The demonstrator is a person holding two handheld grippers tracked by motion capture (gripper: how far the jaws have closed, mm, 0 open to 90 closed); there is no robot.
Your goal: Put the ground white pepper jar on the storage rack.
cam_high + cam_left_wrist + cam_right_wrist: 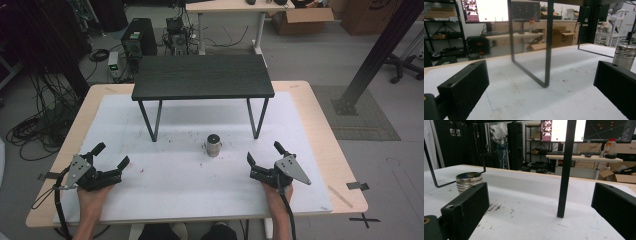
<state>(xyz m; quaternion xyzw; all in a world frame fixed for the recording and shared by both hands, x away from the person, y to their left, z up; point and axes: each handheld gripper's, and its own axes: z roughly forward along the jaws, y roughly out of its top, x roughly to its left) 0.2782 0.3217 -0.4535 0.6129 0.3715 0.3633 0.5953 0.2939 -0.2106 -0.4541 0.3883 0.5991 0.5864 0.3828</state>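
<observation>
A small steel cup [213,144] stands upright on the white mat [200,180], in front of a low black shelf [202,76] on thin metal legs. My left gripper [111,155] rests open at the mat's near left, nothing between its jaws. In the left gripper view the steel cup [624,56] shows at the far right, past a shelf leg [547,50]. My right gripper [263,152] rests open at the near right, also empty. The right gripper view has the steel cup [469,181] at the left behind one jaw and a shelf leg [565,170] straight ahead.
The mat covers a light wooden table [325,145], whose edges lie close behind both hands. Dark specks dot the mat near the cup. Beyond the table are cables, a computer tower [137,37], a desk [230,7] and cardboard boxes on the floor.
</observation>
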